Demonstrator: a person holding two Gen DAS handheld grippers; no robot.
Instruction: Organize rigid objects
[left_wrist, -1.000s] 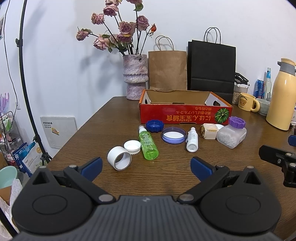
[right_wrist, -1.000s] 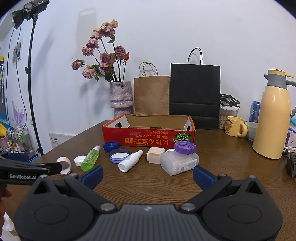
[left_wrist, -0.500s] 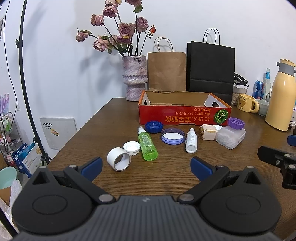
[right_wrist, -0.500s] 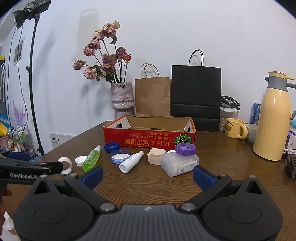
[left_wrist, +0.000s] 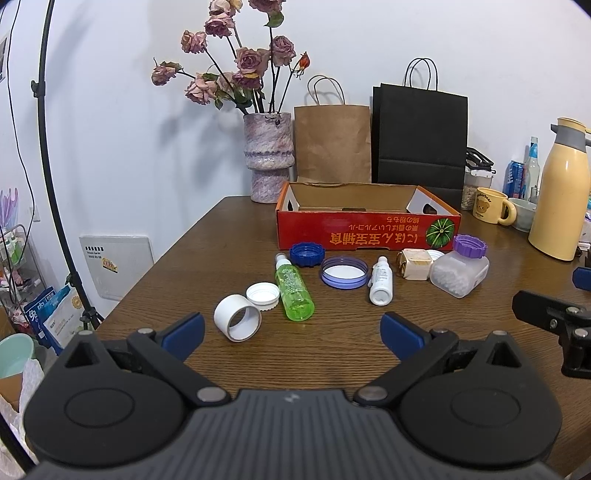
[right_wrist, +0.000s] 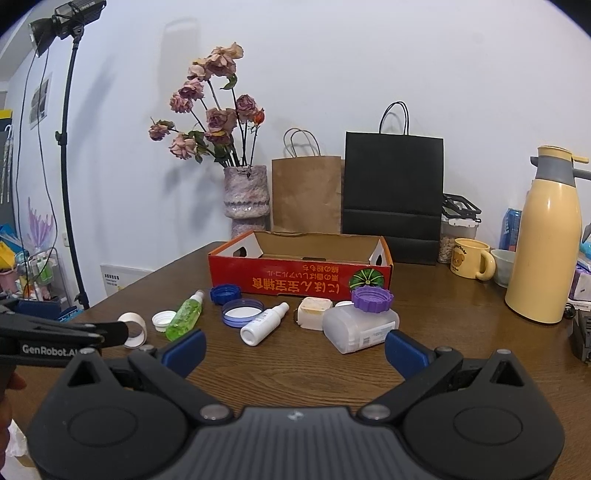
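A red cardboard box (left_wrist: 369, 230) stands open and looks empty on the wooden table, also in the right wrist view (right_wrist: 299, 282). In front of it lie a green bottle (left_wrist: 293, 290), a small white bottle (left_wrist: 380, 282), a white tape ring (left_wrist: 237, 317), a white cap (left_wrist: 263, 294), a blue cap (left_wrist: 307, 254), a purple-rimmed lid (left_wrist: 344, 272), a cream box (left_wrist: 415, 264) and a purple-capped clear jar (left_wrist: 460, 269). My left gripper (left_wrist: 291, 332) is open and empty, short of the ring and green bottle. My right gripper (right_wrist: 295, 349) is open and empty, just short of the jar (right_wrist: 360, 325).
A vase of dried roses (left_wrist: 267, 157), a brown paper bag (left_wrist: 332, 142) and a black bag (left_wrist: 419, 136) stand behind the box. A yellow mug (left_wrist: 491, 210) and yellow thermos (left_wrist: 559, 206) stand at the right. A light stand (left_wrist: 55, 184) is beyond the table's left edge.
Both grippers have risen and drawn back slightly; the objects sit a little lower and farther in each view. Nothing on the table has moved.
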